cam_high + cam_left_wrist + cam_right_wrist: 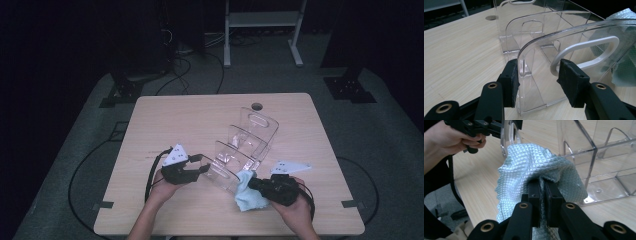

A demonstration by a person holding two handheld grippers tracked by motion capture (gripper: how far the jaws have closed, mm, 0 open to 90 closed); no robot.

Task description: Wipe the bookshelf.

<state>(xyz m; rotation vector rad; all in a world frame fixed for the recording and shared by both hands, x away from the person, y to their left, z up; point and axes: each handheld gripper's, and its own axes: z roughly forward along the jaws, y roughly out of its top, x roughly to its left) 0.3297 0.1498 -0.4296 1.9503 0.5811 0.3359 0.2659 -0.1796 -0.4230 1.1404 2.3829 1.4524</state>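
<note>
A clear acrylic organizer [247,140] with stepped compartments stands on the wooden table [200,115], running diagonally from the middle toward the front. My left gripper [202,169] straddles its low front wall [541,50]. One pad [511,80] lies against the wall's corner edge, the other pad [571,82] by the white-rimmed handle cutout. My right gripper [251,184] is shut on a light blue quilted cloth [531,162], which bunches over the jaws right beside the organizer [599,157]. The cloth [626,62] also shows through the clear wall in the left gripper view.
A round cable hole [257,106] sits near the table's far edge. Beyond the table are floor cables, a metal frame [262,20] and dark stand bases. The hand holding the left gripper [446,142] is close to the cloth's left side.
</note>
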